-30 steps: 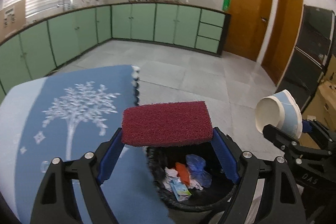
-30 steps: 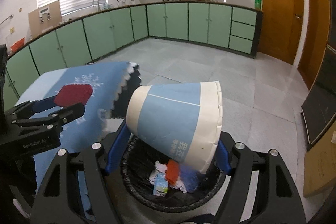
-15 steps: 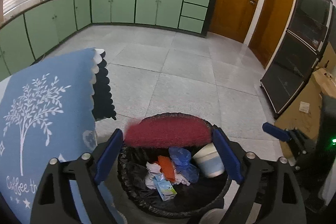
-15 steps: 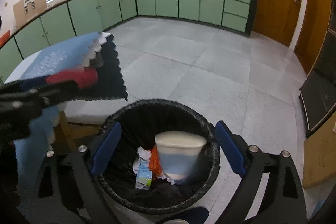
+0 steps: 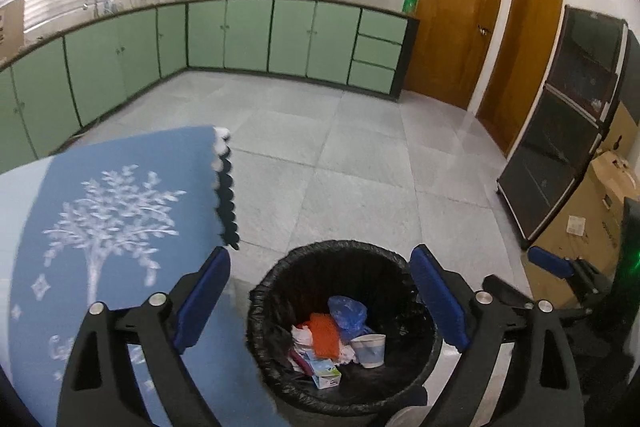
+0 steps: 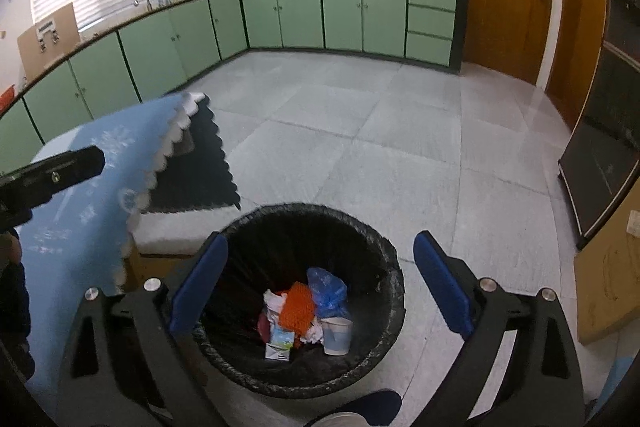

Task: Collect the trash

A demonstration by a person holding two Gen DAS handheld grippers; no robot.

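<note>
A black-lined trash bin (image 5: 332,246) (image 6: 308,207) stands on the floor just below both grippers. Inside lie a white-and-blue paper cup (image 5: 370,350) (image 6: 337,335), an orange piece (image 5: 324,335), a blue bag (image 6: 326,291), a small carton (image 6: 280,343) and crumpled paper. A maroon edge (image 6: 263,325) shows at the heap's left. My left gripper (image 5: 320,254) hangs over the bin, its jaws opening with nothing between them. My right gripper (image 6: 321,239) is also over the bin, jaws opening and empty.
A table with a blue tree-print cloth (image 5: 120,207) (image 6: 80,211) stands left of the bin. Green cabinets (image 5: 248,35) line the far walls. Wooden doors (image 5: 452,27), a black cabinet (image 5: 560,155) and cardboard boxes (image 5: 592,227) are on the right.
The left gripper let go of a maroon sponge and the right let go of the paper cup; both dropped into the bin. Both pairs of jaws now stand wider and empty.
</note>
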